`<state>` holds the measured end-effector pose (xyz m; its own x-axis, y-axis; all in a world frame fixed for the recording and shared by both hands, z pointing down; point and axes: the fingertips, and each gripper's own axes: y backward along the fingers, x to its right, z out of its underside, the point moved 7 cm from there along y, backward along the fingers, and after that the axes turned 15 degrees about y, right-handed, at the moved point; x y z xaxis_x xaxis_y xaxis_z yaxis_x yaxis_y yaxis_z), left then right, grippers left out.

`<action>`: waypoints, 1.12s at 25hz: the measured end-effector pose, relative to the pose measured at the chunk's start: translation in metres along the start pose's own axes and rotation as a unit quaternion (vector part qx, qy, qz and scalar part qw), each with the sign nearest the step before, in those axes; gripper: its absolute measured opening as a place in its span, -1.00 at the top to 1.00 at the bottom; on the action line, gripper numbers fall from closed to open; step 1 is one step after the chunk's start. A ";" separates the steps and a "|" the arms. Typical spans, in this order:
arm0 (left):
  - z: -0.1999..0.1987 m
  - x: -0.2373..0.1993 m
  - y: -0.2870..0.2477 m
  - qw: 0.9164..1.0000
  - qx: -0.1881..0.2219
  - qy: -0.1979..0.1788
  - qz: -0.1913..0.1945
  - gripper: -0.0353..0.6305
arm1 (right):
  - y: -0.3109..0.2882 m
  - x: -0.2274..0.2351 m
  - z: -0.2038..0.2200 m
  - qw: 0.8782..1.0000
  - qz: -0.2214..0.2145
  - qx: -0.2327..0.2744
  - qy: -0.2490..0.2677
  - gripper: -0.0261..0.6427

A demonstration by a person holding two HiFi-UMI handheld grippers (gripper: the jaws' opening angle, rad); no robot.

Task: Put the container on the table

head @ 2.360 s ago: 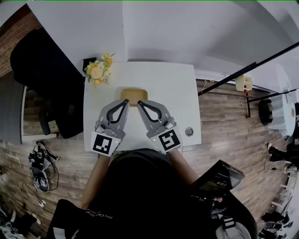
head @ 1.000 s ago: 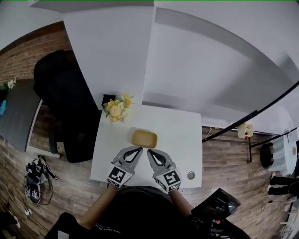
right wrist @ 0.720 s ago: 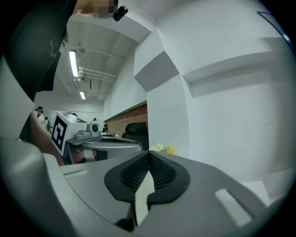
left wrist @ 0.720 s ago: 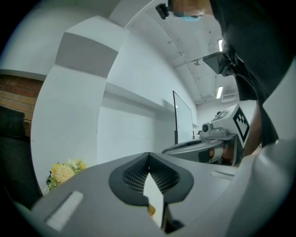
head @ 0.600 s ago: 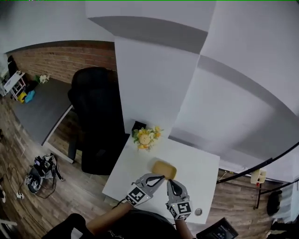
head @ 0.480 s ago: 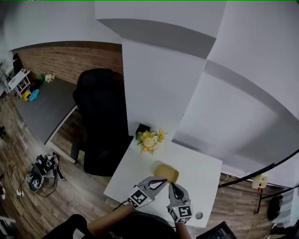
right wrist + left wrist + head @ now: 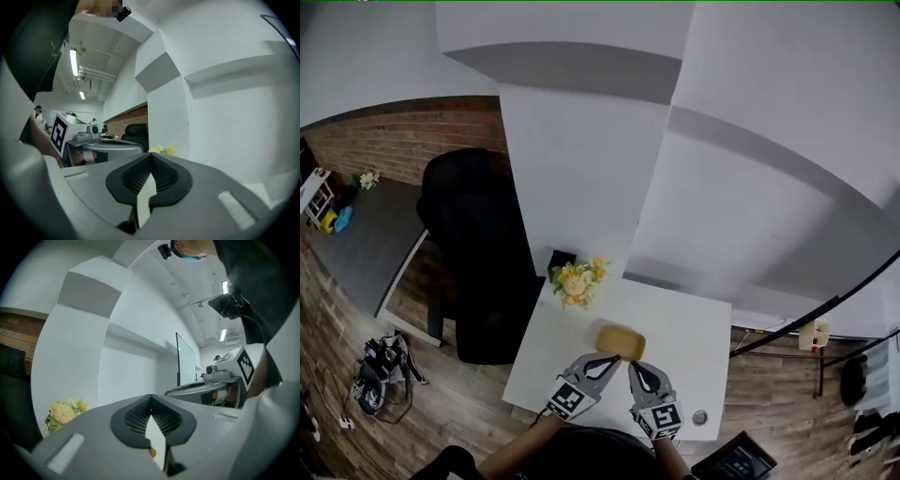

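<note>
Head view: white desk (image 7: 680,323); left gripper (image 7: 615,358) and right gripper (image 7: 632,366) over its near edge, tips just short of the tan container (image 7: 621,341) resting mid-desk; flowers (image 7: 574,279) at desk's far left corner. Only the gripper views show jaws: both pairs pressed together, nothing between.

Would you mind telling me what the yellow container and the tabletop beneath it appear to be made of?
The container looks like matte plastic, possibly bamboo fibre: an even mustard colour, rounded corners, no glare. The table seems to be smooth white laminate or painted board: flat, uniform, with a crisp edge. Both are too small here to be certain.
</note>
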<state>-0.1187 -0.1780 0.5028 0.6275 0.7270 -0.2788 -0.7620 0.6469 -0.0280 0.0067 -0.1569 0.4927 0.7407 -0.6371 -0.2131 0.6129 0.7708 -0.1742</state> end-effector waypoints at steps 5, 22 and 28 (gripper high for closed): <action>-0.001 0.001 -0.003 1.000 -0.003 0.011 -0.005 0.89 | 0.002 0.004 -0.006 1.000 -0.005 -0.026 0.004 0.88; 0.001 0.000 -0.001 1.000 -0.002 0.006 -0.004 0.89 | 0.005 -0.001 -0.006 0.999 -0.009 -0.029 0.010 0.88; -0.004 0.002 0.003 1.000 -0.012 0.020 -0.006 0.89 | 0.003 -0.001 -0.007 1.000 -0.002 -0.019 0.010 0.88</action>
<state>-0.1209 -0.1755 0.4989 0.6305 0.7085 -0.3172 -0.7578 0.6502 -0.0540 0.0058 -0.1539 0.4854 0.7320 -0.6411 -0.2307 0.6055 0.7673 -0.2112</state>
